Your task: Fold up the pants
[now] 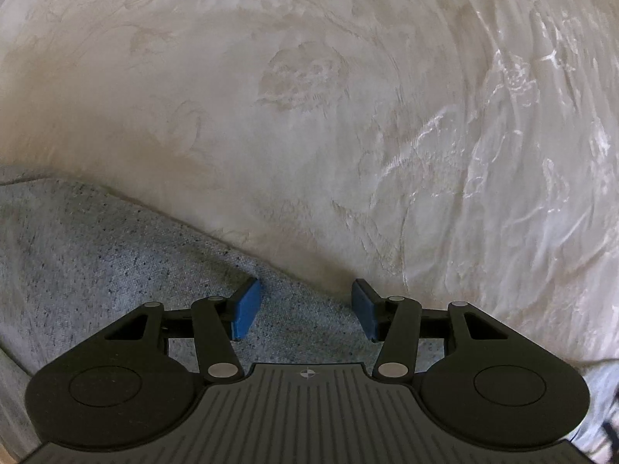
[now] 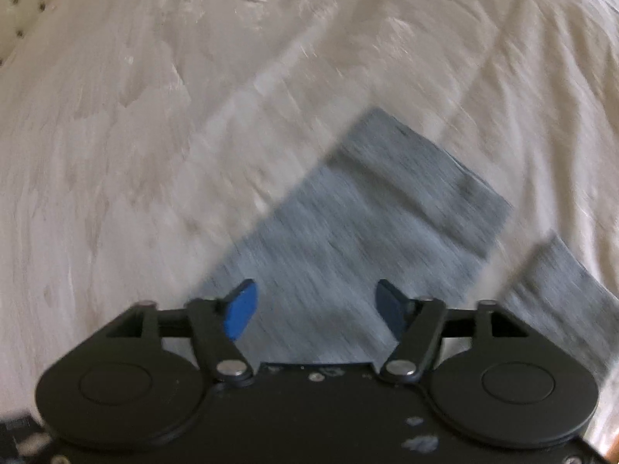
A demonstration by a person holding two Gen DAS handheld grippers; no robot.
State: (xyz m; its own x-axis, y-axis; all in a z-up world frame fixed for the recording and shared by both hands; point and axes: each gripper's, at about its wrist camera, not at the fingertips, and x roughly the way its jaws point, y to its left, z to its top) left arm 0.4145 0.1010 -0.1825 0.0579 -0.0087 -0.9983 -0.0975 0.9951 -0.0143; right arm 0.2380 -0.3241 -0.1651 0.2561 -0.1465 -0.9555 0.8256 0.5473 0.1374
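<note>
**Two open grippers over grey pants on a cream bedspread**

In the left wrist view, the left gripper sits at the bottom of the frame. Its two blue pads stand apart, with nothing pinched between them. Right under them lie the grey pants, soft and speckled. Here the cloth fills the lower left of the frame, and its edge runs in a slant down to the spot between the pads. Past that edge there is only the cream bedspread, which has a flower pattern woven in and shines at the right side.

The right wrist view is blurry. The right gripper is at the bottom, and its blue pads are wide apart too. They hold nothing. The pants lie under them and reach up toward the middle right of the frame, where a straight end shows. This view shows that far end, and the left wrist view does not. A second grey strip lies at the right edge, with a gap of bedspread between. In the far upper left corner there is a pale cloth with dark dots, seen only in this view.
</note>
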